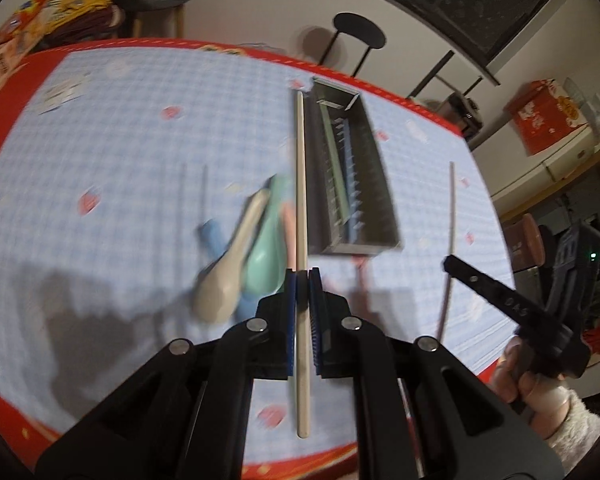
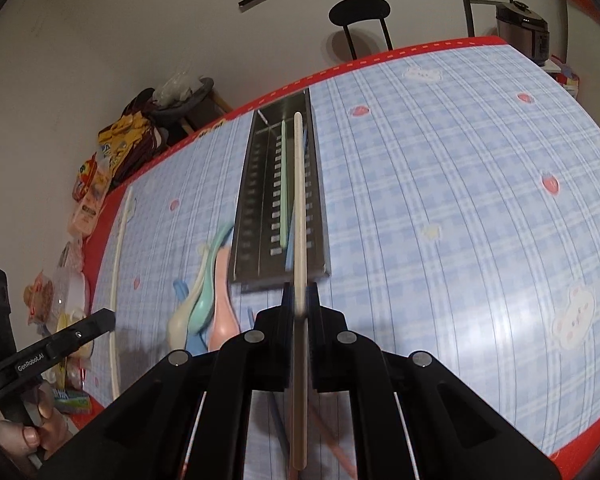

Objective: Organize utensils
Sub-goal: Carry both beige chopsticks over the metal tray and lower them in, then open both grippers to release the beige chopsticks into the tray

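Each closed gripper, left and right, clamps 1 beige chopstick pointing toward the tray.

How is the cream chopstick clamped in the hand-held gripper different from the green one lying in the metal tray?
The cream chopstick is clamped in the shut right hand-held gripper above the table; the green chopstick lies loose inside the metal tray. The cream one is pale beige, the green one mint. The cream one looks thicker and longer, though it sits nearer the camera. Both are slim, straight sticks running lengthwise along the tray.
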A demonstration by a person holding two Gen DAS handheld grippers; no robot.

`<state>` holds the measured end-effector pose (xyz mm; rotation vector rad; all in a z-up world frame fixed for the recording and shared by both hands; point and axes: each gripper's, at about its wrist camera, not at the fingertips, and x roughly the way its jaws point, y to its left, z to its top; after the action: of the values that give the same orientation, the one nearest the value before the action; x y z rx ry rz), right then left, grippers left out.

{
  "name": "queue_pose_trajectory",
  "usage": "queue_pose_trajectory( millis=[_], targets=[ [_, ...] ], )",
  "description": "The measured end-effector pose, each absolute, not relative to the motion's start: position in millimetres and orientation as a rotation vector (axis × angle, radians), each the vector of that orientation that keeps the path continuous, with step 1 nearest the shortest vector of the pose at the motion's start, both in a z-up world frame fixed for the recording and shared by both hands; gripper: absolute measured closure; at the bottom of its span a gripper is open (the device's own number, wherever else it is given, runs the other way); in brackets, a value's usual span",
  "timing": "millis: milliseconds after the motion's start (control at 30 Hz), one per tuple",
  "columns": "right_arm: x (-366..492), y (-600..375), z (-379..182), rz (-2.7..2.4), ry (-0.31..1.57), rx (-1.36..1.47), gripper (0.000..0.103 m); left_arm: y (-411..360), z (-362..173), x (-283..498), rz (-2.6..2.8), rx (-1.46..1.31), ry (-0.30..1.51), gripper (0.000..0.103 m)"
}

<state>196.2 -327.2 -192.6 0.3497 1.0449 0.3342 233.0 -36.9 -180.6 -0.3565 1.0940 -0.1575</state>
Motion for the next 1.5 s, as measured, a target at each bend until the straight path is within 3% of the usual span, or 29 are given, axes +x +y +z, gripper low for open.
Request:
queue_pose_trajectory(
  millis=[533, 1033, 1133, 1300, 1333, 1400, 1433, 1467, 1500],
  targets=[
    [330.2, -296.4, -192.0, 0.320, 1.000, 0.293, 0.096, -75.4, -204.7, 397.6, -0.241, -0.467, 1.076, 0.093],
    [347.6, -276.0, -231.6, 0.312, 1.101, 0.234, 0.096, -87.4, -251.6, 415.2, -0.250, -0.452, 1.194, 0.093],
    [345.3, -276.2, -226.3, 0.306, 1.091, 0.222, 0.093, -83.5, -245.2, 412.1, -0.242, -0.439, 1.177, 0.079],
    [333.8, -282.8, -208.2, 0.286, 1.044, 0.196, 0.052, -70.6, -221.4, 397.3, -0.224, -0.395, 1.132, 0.055],
    [329.3, -284.0, -203.0, 0.281, 1.030, 0.183, 0.048, -68.0, -216.0, 392.8, -0.218, -0.386, 1.118, 0.044],
    [319.8, -286.2, -193.5, 0.276, 1.001, 0.159, 0.030, -60.9, -202.4, 380.8, -0.201, -0.350, 1.083, 0.034],
    [314.1, -287.5, -188.3, 0.276, 0.988, 0.151, 0.026, -58.0, -196.3, 377.0, -0.191, -0.334, 1.072, 0.018],
    [308.3, -289.4, -183.4, 0.279, 0.974, 0.148, 0.019, -55.3, -190.6, 372.2, -0.181, -0.322, 1.059, 0.009],
    [302.6, -290.7, -178.8, 0.280, 0.963, 0.145, 0.012, -52.1, -184.8, 366.0, -0.173, -0.312, 1.042, 0.009]
  ],
)
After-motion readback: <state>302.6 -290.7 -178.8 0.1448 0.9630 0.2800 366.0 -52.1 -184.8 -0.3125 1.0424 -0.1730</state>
